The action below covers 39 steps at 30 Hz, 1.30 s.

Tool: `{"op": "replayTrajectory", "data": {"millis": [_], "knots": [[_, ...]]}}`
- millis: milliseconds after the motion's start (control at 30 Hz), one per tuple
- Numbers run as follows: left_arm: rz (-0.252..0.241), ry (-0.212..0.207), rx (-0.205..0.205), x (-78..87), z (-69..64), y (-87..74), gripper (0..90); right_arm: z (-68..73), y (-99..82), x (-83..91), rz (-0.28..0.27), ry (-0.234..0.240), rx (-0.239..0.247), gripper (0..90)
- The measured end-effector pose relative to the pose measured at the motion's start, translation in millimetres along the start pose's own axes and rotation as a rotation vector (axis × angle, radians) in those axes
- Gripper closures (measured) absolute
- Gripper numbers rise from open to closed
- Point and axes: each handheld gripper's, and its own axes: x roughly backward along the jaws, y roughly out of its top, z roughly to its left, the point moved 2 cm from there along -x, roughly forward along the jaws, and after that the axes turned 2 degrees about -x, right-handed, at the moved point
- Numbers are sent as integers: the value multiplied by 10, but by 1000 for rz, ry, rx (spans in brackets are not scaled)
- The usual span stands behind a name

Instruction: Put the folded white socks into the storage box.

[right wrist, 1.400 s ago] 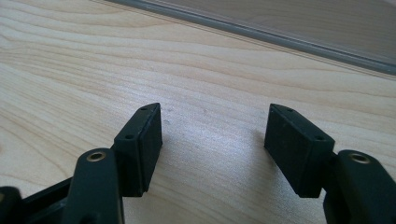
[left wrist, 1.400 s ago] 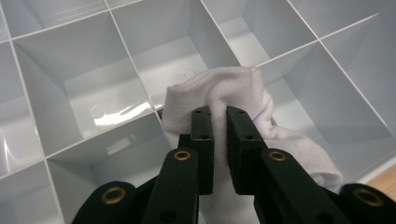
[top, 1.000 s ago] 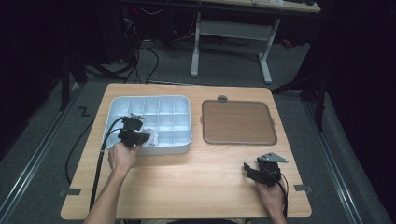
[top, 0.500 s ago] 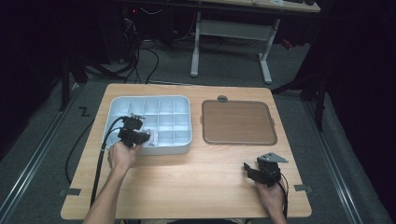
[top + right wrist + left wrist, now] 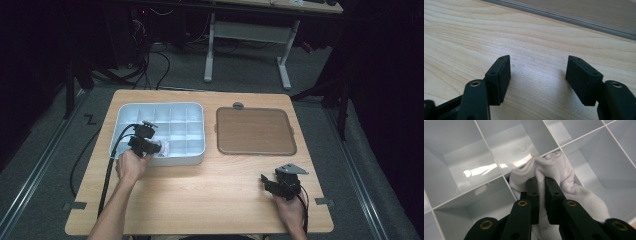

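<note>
A white compartment tray (image 5: 200,109) (image 5: 456,192) lies on the left half of the wooden table. My left gripper (image 5: 156,146) (image 5: 541,178) hangs over its front row, shut on a bunched white cloth (image 5: 162,147) (image 5: 564,180) that rests in a front compartment and against a divider. My right gripper (image 5: 263,181) (image 5: 538,66) sits near the table's front right, held by a hand, jaws open with nothing but bare wood between them.
A brown mat in a grey frame (image 5: 254,130) (image 5: 584,11) lies right of the tray. A small grey round piece (image 5: 238,105) sits at the mat's far edge. Bare wood (image 5: 200,195) spreads along the table's front middle between the two hands.
</note>
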Motion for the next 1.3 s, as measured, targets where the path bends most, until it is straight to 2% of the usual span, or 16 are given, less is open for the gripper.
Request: {"op": "replayTrajectory", "data": {"millis": [467,1000,1300], "knots": [[40,8,-12,-72,24,-38,834,1,0,0,0,1,0,373],[39,10,-14,-86,23,-58,836,4,0,-1,-1,2,4,374],[44,-4,-39,-58,38,-81,834,15,-6,6,0,3,2,374]]}}
